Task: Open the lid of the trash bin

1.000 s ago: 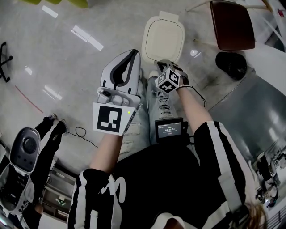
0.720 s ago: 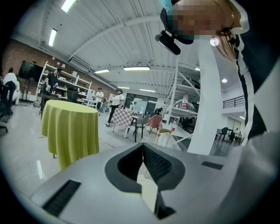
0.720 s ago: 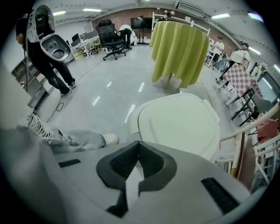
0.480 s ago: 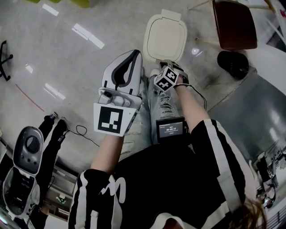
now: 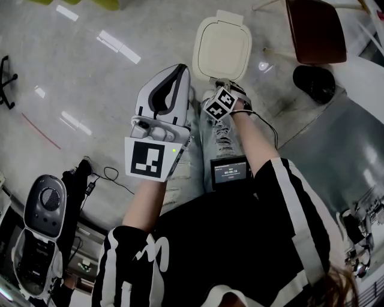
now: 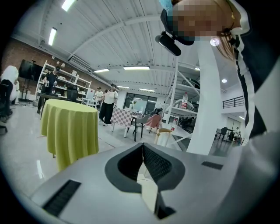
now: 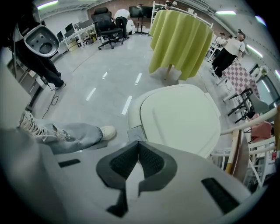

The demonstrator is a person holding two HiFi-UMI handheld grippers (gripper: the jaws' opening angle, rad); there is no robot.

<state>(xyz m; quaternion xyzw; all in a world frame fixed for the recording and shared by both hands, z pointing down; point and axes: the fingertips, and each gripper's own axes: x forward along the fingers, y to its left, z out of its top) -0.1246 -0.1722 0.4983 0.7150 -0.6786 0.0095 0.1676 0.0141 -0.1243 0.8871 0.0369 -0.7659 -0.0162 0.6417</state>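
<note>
— Two grippers: what differs from before?
— The right gripper [image 7: 138, 142] is now nearer the trash bin [image 5: 221, 48], jaws together (nothing between). The left gripper [image 6: 143, 144] hangs beside it, also closed, empty.
— And the bin?
— On the floor [image 5: 90, 72] ahead, lid [image 7: 179, 116] down, long axis pointing away, hinge [image 5: 230, 18] far.

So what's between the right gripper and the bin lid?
Only a small grey tab at the front edge of the lid, shown in the right gripper view. The right gripper, jaws together, points at it.
</note>
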